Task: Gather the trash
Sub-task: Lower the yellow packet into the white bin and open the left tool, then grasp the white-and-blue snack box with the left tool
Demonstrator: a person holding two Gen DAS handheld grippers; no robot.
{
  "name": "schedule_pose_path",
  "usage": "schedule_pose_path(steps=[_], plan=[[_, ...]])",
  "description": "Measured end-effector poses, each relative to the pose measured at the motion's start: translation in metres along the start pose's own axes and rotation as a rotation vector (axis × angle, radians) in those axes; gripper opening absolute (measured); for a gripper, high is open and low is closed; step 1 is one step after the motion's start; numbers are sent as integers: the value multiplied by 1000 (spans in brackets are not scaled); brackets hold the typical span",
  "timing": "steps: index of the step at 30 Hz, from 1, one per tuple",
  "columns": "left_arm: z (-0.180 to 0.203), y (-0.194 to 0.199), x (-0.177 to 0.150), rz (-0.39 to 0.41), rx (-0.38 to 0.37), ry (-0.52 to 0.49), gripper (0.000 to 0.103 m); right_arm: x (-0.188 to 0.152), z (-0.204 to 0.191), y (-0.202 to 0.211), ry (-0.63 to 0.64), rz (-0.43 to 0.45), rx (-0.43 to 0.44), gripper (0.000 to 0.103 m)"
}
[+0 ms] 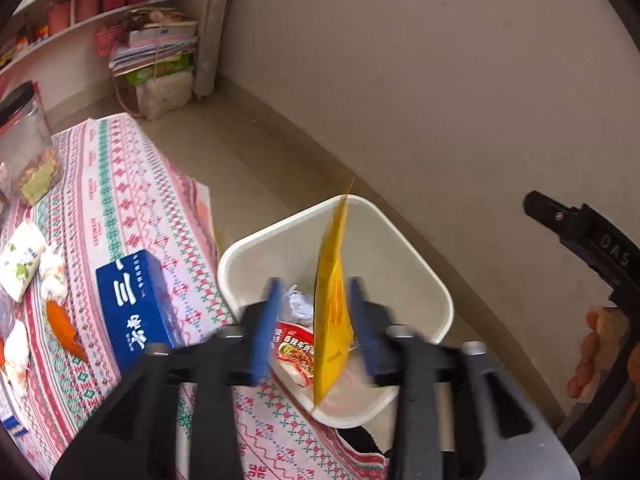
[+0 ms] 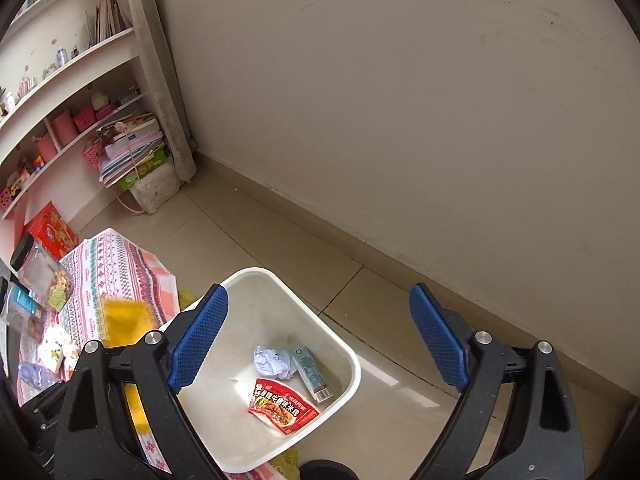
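A white trash bin stands on the floor beside the table; it also shows in the right wrist view. A yellow packet hangs edge-on between my left gripper's blue fingers, above the bin; the fingers stand apart and do not touch it. It shows as a yellow blur in the right wrist view. Inside the bin lie a red noodle packet, a crumpled tissue and a small carton. My right gripper is wide open and empty over the bin.
The table with a patterned cloth holds a blue box, orange and white scraps, a white-green packet and a clear jar. Shelves and stacked papers stand at the back wall.
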State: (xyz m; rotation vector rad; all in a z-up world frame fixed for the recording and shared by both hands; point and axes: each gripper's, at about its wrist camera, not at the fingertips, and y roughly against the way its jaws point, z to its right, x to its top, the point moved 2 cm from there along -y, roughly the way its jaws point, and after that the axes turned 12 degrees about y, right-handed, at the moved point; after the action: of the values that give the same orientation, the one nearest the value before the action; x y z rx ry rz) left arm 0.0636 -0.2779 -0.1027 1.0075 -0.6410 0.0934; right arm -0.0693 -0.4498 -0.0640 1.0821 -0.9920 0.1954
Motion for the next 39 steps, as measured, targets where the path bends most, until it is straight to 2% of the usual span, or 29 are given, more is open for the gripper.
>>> schedule_pose_path(steps=[4,5,8,15,22,30,39], plan=[[-6,10,2,27,22,11,45,1,-8,4,32,21,-11,90],[-6,15,4,42,33,11,49,2,-11,6,40,32,-12,92],[-11,29,6,92,91,13,61,3,-25,11,73,62,-27,96],[-33,62,8,188,221,34,72,1,-63,24,154,107,-61,96],[-66,89,9,262,329,76,85,-5,-103,36,224,138,-34,96],[-113,112,5,303,447,141,87,-11,-153,43,294,153,27,96],[-162,125,-3,297,512,205,88,-20,-208,47,364,147,94,96]])
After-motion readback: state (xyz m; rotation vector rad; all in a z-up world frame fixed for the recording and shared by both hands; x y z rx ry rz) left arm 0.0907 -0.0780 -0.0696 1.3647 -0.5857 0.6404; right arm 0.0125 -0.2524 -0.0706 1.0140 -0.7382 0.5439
